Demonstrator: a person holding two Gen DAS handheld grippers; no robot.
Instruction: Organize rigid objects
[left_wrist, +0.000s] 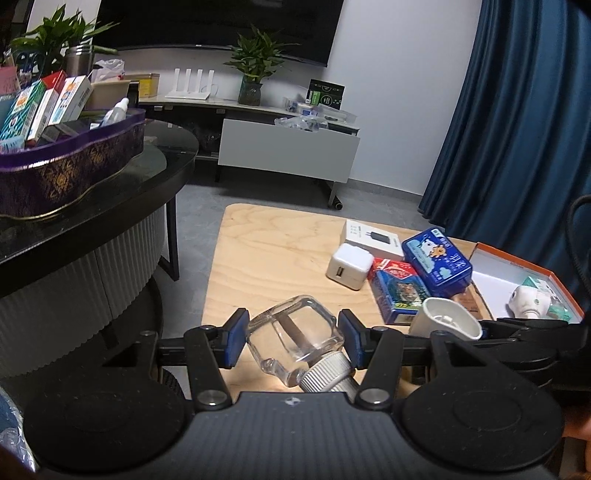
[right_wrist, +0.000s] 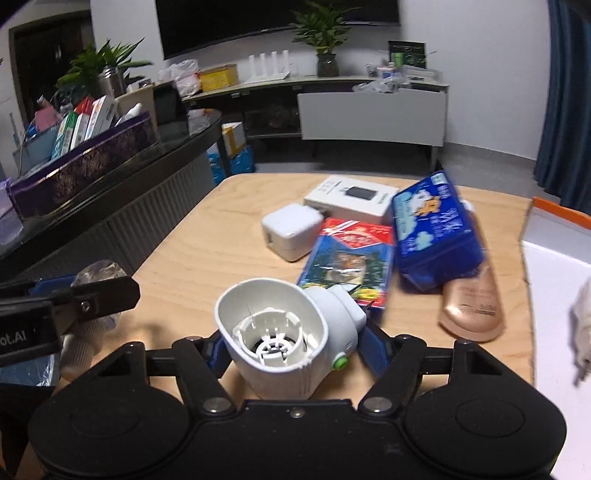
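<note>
Left tool (left_wrist: 291, 341) clamped on glass bottle (left_wrist: 295, 338).

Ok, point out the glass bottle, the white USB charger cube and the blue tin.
glass bottle (left_wrist: 295, 332), left wrist view, clear body between the pads
white USB charger cube (right_wrist: 291, 227), right wrist view, top face
blue tin (left_wrist: 437, 260), left wrist view, printed lid

Home living room. Big dark TV (left_wrist: 221, 26) on far wall above low media console (left_wrist: 288, 144); white router (left_wrist: 188, 83) and potted plant (left_wrist: 255, 62) on it. Blue curtain (left_wrist: 517, 122) right. Dark round table (left_wrist: 110, 192) left, small wooden desk (left_wrist: 273, 258) near.
</note>
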